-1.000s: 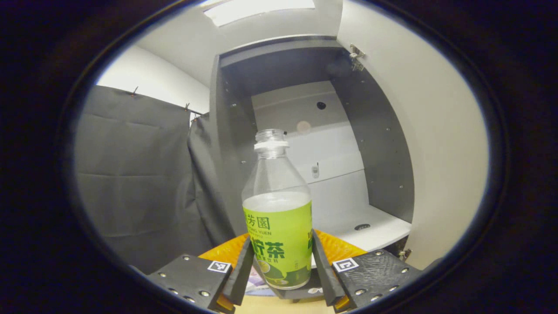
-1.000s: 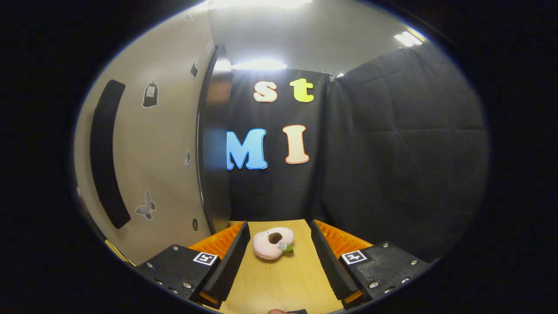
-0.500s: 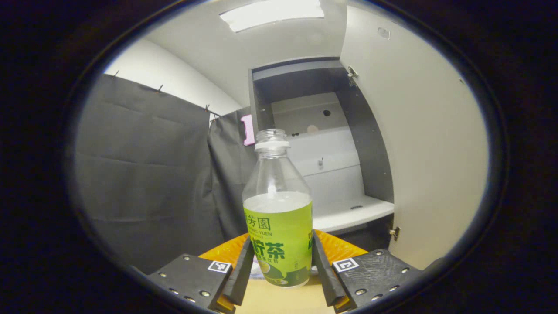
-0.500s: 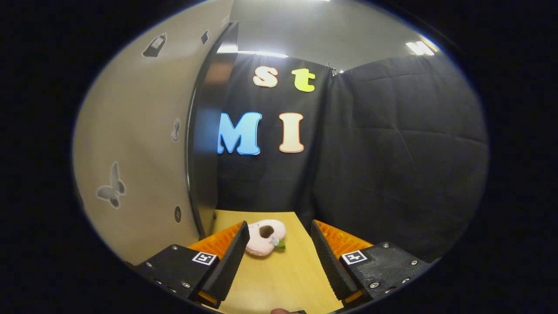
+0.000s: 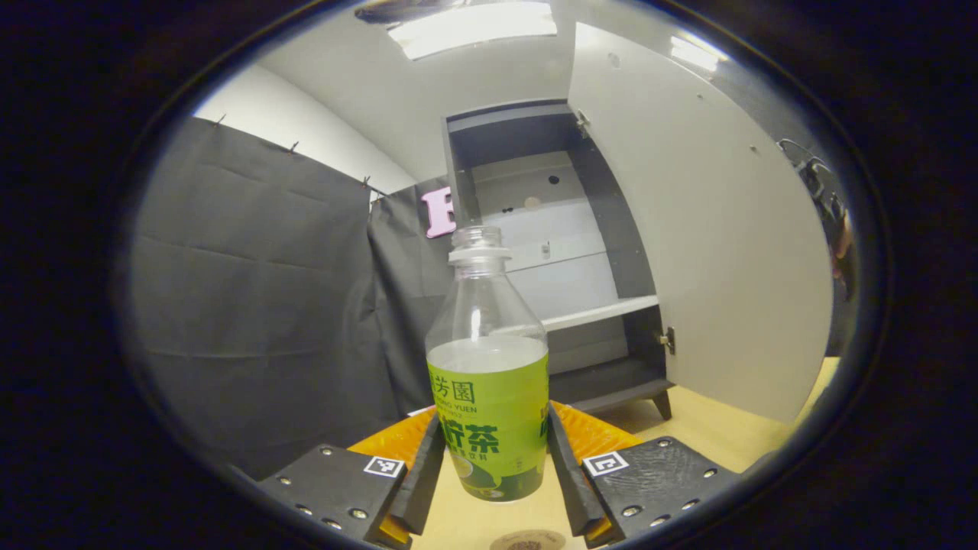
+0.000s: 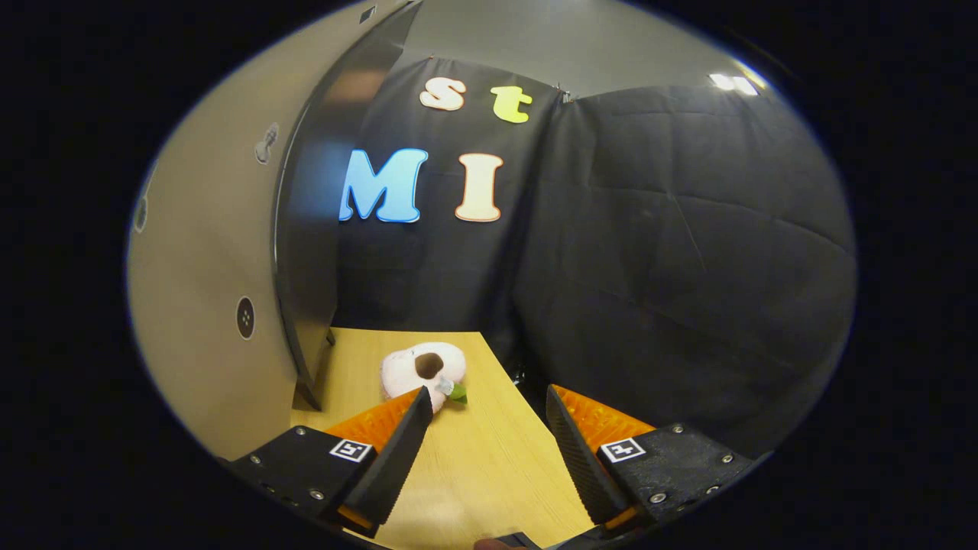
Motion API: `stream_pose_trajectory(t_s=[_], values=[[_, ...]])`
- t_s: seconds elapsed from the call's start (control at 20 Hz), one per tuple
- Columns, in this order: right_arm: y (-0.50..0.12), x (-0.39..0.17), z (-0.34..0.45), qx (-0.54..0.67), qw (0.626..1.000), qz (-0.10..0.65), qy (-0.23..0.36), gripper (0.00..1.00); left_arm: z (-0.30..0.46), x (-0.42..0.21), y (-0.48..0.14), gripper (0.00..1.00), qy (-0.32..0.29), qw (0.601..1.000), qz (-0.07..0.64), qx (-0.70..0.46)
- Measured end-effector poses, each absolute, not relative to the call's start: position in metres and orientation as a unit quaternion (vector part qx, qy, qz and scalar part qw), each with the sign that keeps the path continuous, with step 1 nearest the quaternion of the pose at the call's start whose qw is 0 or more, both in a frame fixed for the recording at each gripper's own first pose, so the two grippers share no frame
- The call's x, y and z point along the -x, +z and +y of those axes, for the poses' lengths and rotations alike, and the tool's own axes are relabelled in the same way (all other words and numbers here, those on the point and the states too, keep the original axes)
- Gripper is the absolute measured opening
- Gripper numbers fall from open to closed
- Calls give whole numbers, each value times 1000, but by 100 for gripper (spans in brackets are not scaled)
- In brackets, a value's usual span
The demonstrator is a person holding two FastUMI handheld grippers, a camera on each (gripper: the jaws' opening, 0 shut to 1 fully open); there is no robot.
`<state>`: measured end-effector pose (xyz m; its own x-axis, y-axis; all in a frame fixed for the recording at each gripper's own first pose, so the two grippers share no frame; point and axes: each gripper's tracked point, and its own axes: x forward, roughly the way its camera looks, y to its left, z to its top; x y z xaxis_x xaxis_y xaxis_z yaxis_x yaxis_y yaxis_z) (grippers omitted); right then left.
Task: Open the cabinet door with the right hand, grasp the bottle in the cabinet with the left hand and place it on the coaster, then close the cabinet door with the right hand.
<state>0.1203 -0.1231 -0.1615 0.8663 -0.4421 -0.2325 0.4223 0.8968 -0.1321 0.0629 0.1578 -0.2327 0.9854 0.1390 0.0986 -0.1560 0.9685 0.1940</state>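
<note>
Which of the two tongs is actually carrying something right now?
The left tongs: both fingers press on the green-labelled bottle. The right tongs stand open over bare table.

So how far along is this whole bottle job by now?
The cabinet door hangs open, and the bottle is out, clamped in the left gripper above the table. Left to do: set it on the coaster just below, then the open right gripper shuts the door.

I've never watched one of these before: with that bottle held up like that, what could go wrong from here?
The bottle has no cap and holds liquid, so a tilt on the way down could spill it. The left gripper holds it low, on the label, so it may tip. The coaster barely shows under the gripper, so the bottle might land off it. The door stands wide open beside the bottle's path.
</note>
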Motion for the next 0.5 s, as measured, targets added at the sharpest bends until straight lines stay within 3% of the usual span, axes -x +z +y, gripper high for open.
stream_pose_trajectory(t_s=[0.5], values=[[-190,-128,-117,68,957,170,-225,95,167,-36,-384,70,86,994,0,-72]])
